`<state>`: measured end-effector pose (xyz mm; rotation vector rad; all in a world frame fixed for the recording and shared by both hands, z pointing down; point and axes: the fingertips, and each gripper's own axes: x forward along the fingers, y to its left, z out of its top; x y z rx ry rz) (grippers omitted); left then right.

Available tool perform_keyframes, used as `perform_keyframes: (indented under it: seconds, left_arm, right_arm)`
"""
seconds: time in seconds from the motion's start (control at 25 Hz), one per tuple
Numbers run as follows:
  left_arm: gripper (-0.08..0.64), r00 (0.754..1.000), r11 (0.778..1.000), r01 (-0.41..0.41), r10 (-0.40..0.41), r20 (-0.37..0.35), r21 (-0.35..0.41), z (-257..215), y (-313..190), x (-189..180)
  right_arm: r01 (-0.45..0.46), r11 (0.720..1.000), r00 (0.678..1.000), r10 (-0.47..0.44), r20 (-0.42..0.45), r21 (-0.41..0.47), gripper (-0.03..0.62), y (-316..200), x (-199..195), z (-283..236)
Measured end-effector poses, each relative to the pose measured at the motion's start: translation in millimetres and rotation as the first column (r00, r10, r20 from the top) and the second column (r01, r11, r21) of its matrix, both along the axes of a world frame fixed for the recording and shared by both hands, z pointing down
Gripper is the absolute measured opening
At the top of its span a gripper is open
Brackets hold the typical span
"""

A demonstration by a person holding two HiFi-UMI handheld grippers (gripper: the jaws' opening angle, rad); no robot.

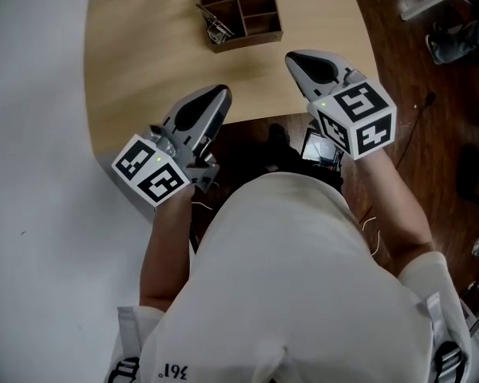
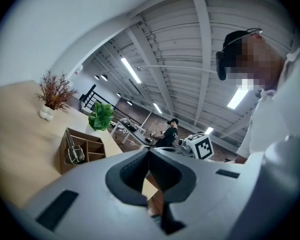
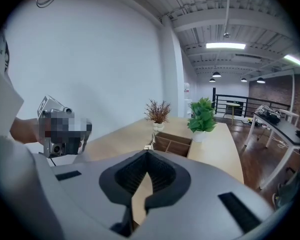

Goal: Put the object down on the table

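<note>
- The left gripper (image 1: 220, 96) has its jaws pressed together with nothing between them; it hovers over the near edge of the tabletop (image 1: 144, 62).
- The right gripper (image 1: 292, 57) is likewise closed and empty, above the same edge.
- Neither carries an object, so nothing is left in hand to set down.
- The only likely candidates lie well apart from both: a divided wooden tray (image 1: 247, 37) resting on the tabletop, with a small metal piece (image 1: 217, 29) in its left compartment.
- Judged so, the put-down looks finished.
</note>
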<state>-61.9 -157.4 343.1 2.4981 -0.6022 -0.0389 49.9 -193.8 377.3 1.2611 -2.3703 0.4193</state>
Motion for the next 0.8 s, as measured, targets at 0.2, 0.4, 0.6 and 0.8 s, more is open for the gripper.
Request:
perform_keyframes:
  seconds: [0.2,0.4,0.6,0.8]
  left_arm:
    - [0.003,1.0,1.0,-0.014,0.014,0.003,-0.003,-4.3,8.9,0.9]
    - [0.005,1.0,1.0,-0.016,0.016,0.008,-0.008,-8.5,15.8,-1.9]
    - [0.005,1.0,1.0,-0.023,0.023,0.001,-0.012,-8.8,22.3,-6.9]
    - [0.005,0.999,0.999,-0.04,0.039,-0.021,-0.034,-3.0,32.6,-9.8]
  right_arm:
    - [-0.02,1.0,1.0,0.02,-0.003,0.022,0.002,13.5,12.6,-11.7]
    - [-0.034,0.999,0.999,0.034,-0.009,0.042,0.002,22.6,22.0,-22.2]
    - [-0.057,0.998,0.998,0.057,-0.013,0.04,0.002,31.4,29.5,-23.9]
    - [-0.083,0.996,0.996,0.084,-0.022,0.017,0.002,45.5,33.1,-17.0]
